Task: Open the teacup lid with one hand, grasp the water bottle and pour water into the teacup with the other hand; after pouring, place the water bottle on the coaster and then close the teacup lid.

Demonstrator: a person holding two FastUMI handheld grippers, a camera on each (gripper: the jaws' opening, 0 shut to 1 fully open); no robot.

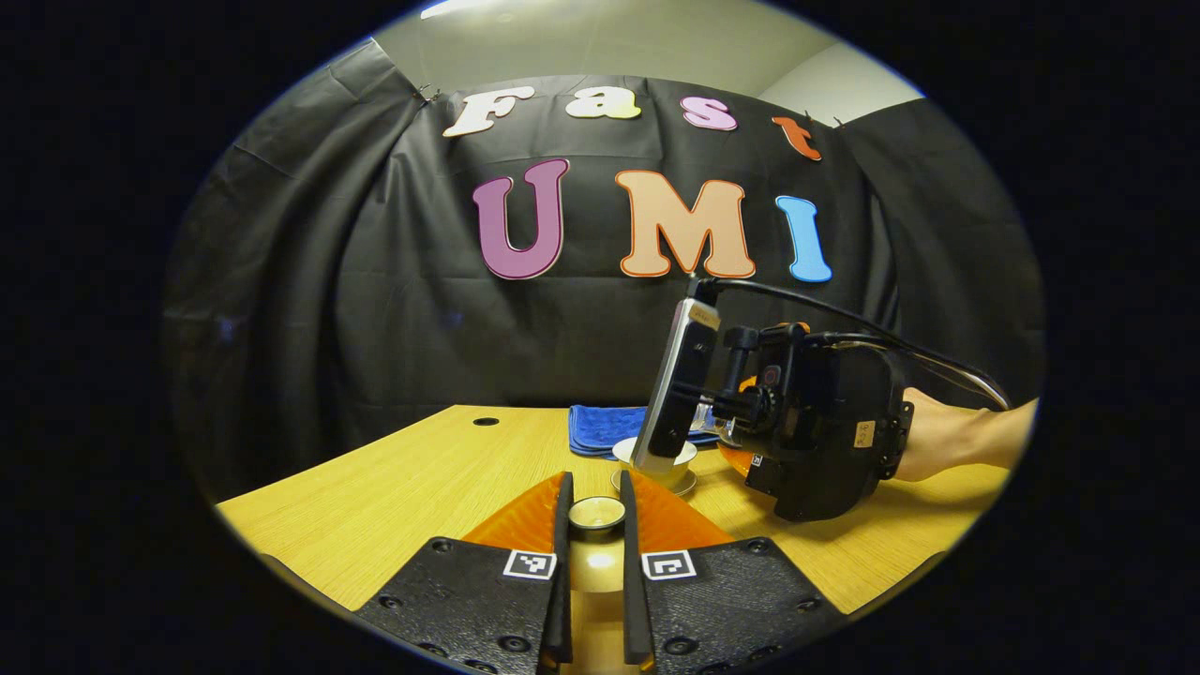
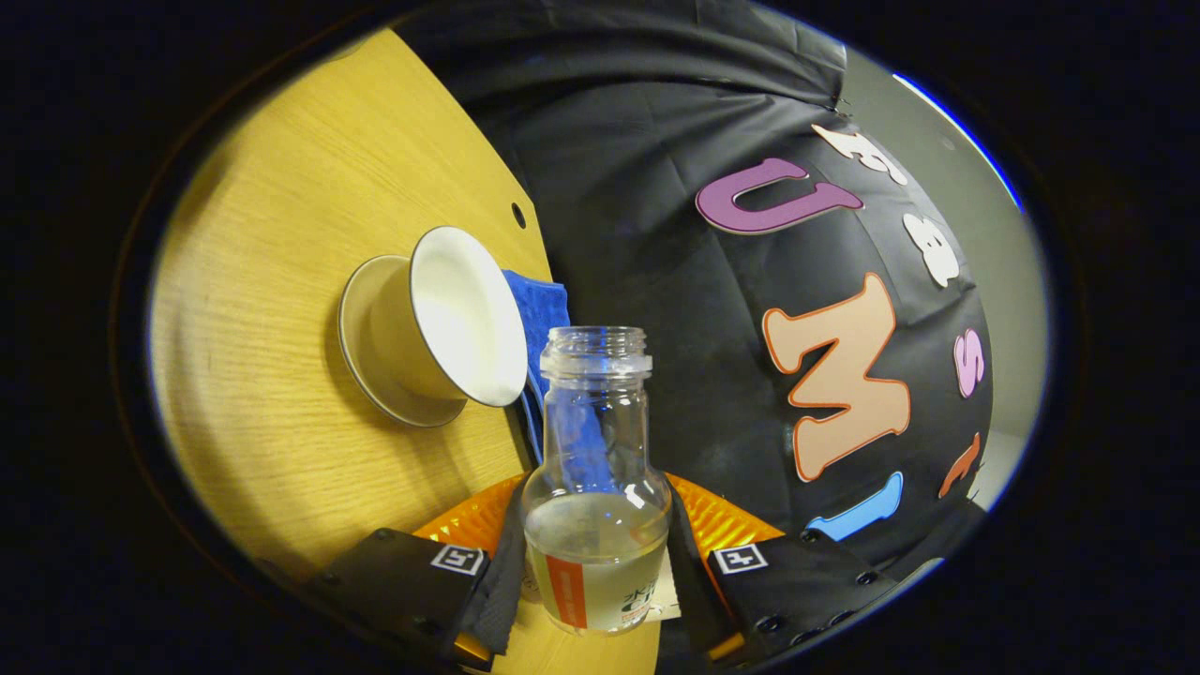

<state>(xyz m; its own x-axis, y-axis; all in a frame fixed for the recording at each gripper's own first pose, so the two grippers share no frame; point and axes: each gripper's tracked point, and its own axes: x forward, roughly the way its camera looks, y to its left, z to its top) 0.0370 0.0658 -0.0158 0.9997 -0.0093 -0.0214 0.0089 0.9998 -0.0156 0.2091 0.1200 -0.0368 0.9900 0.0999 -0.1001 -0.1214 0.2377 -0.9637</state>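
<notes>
Teacup (image 2: 441,319): open, on its saucer (image 2: 375,375) on the desk (image 2: 281,234), ahead and left of the right tongs.
Water bottle (image 2: 597,506): uncapped, part full, squeezed between both fingers of the right tongs (image 2: 595,562).
Teacup lid (image 1: 596,513): pinched by the left tongs (image 1: 596,525), nearly closed.
Blue cloth (image 1: 600,427): on the desk behind the teacup.
Hand (image 1: 947,436): holding the right tongs.

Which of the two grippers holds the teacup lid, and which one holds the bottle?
The left gripper holds the small round teacup lid; the right gripper grips the tilted water bottle.
</notes>
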